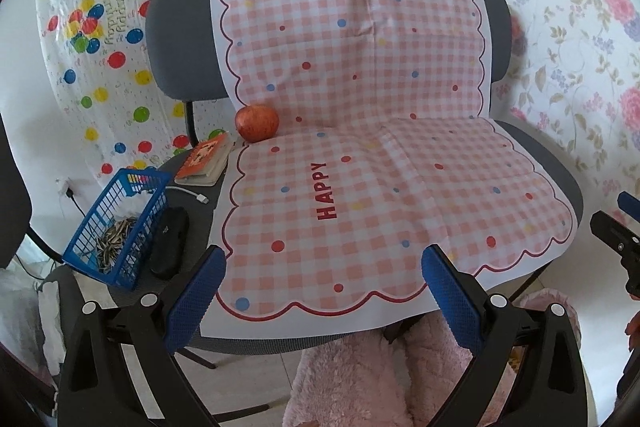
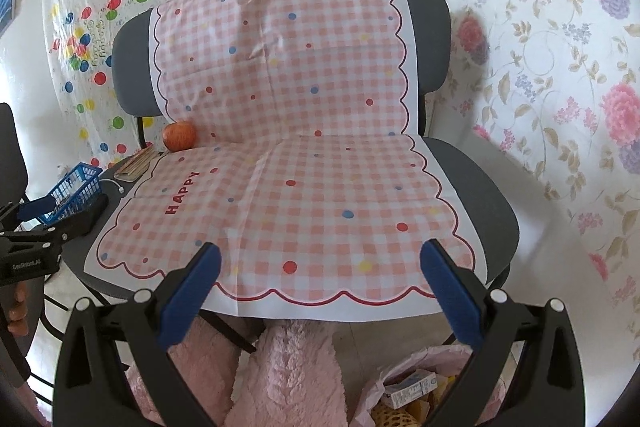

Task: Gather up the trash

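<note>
Left gripper (image 1: 322, 281) hangs with jaws spread wide and empty over the front edge of the seat, and the right gripper (image 2: 320, 277) mirrors it, just as open, just as empty. So where is the trash? The likeliest candidate is the heap of sunflower seed shells (image 1: 116, 241) sitting in the bottom of the blue basket (image 1: 105, 205), out at the far left of the chair seat, off the checked cloth (image 1: 360, 187). That puts it forward and well to the left of the left gripper, and farther still from the right one, which sees only the basket's rim (image 2: 76, 185) past the other tool's body. The left hand is clearly nearer. The basket's long axis runs roughly away from the camera, near end toward the seat's front edge. Just beside it on the right lies a black case (image 1: 170, 241), then a white cable (image 1: 192, 193), a small book (image 1: 206, 159) behind, and an apple (image 1: 257, 123) against the backrest. Down by the floor in the right view, a pink bag (image 2: 404, 387) holding small boxes looks like the place trash ends up, though that is a guess.
</note>
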Demonstrator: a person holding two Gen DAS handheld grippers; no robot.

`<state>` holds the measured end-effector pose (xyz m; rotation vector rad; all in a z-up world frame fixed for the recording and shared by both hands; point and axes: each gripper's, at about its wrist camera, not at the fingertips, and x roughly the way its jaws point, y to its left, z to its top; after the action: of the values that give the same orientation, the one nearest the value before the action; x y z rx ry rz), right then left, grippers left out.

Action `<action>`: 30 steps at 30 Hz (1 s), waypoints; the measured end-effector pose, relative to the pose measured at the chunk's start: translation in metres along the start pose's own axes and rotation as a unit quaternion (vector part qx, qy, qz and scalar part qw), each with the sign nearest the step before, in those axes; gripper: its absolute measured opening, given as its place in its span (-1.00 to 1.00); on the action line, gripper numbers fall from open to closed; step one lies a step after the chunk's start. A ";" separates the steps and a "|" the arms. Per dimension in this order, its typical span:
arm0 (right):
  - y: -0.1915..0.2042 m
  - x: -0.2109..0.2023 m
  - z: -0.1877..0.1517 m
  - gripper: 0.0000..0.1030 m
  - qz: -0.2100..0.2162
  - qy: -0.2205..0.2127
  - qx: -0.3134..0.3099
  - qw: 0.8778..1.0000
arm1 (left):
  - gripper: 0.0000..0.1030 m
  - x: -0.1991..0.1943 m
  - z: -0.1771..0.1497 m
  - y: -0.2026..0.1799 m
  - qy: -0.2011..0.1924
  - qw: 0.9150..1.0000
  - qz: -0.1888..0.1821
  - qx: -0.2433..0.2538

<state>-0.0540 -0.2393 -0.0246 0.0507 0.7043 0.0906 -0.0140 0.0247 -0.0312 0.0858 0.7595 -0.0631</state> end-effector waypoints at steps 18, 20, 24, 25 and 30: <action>0.001 0.003 -0.002 0.89 0.002 0.004 0.002 1.000 | 0.88 0.001 0.001 0.005 -0.002 1.000 0.003 -0.003; 0.001 0.002 -0.003 0.89 0.000 0.003 0.005 1.000 | 0.88 0.001 0.001 0.005 -0.002 1.000 0.004 -0.003; -0.001 0.001 -0.002 0.89 -0.002 0.002 0.007 1.000 | 0.88 0.001 0.001 0.005 -0.002 1.000 0.004 -0.003; -0.001 0.001 -0.002 0.89 -0.002 0.002 0.007 1.000 | 0.88 0.002 0.001 0.005 -0.002 1.000 0.003 -0.002; -0.001 0.001 -0.002 0.89 -0.001 0.002 0.008 1.000 | 0.88 0.002 0.001 0.005 -0.002 1.000 0.003 -0.003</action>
<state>-0.0544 -0.2405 -0.0273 0.0642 0.7097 0.0831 -0.0117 0.0293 -0.0313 0.0823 0.7546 -0.0560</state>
